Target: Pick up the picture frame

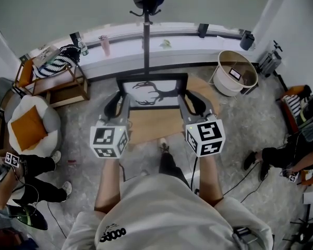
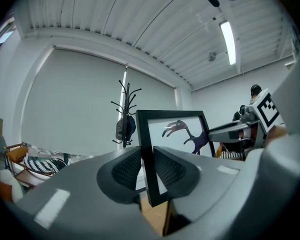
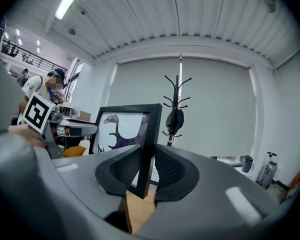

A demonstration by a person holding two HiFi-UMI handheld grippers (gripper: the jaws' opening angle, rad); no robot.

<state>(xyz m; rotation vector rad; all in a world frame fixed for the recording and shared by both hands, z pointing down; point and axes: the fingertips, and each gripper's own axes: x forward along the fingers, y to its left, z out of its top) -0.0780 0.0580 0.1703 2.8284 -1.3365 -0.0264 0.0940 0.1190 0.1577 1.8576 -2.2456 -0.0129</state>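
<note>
Frame [image 1: 155, 92] is clamped on both side rails, by the left tool [image 1: 119, 105] at 9 o'clock and the right tool [image 1: 192, 104] at 3 o'clock. It is held upright, seemingly clear of the desk [image 1: 151, 125]. The pick-up is judged essentially done.

Overhead, two level; shared picture frame [image 1: 155, 91]

Matt black rectangular picture frame [image 1: 155, 92], smooth pale print inside; ribbed black rubbery pads [image 2: 126, 168] set in smooth grey plastic; light, smooth wooden tabletop [image 1: 156, 125].
</note>
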